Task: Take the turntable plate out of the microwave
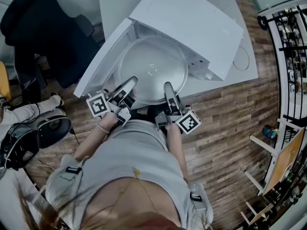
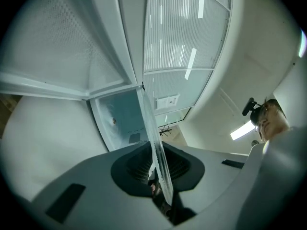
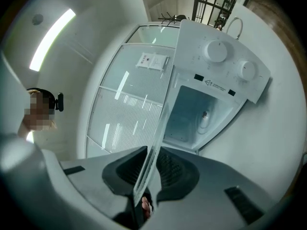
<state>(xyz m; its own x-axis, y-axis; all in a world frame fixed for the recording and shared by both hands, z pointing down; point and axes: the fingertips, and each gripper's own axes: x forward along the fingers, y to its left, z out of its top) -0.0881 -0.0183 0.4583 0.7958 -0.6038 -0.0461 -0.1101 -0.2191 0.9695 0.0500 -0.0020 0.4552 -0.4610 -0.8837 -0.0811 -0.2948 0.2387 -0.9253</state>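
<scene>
While the person stands at the white table (image 1: 114, 3), both tongs are clamped on the near rim of the glass turntable plate (image 1: 152, 67), one to each side. In the head view the left tongs (image 1: 130, 83) bite the rim at the lower left and the right tongs (image 1: 169, 87) at the lower right. The round plate lies roughly flat in front of the open mouth of the white microwave (image 1: 192, 20), whose door (image 1: 103, 56) swings out to the left.

In the left gripper view the plate (image 2: 152, 128) shows edge-on as a thin clear strip, pinched between the nearly closed dark pads of the left tongs (image 2: 160, 188). The right gripper view shows the same: the plate's edge (image 3: 159, 133) runs up from the right tongs (image 3: 143, 193), which are shut on it. Beyond it stands the microwave's empty cavity (image 3: 194, 114), with two knobs (image 3: 216, 51) on the control panel above. I cannot tell whether the plate's far edge is fully clear of the cavity.
</scene>
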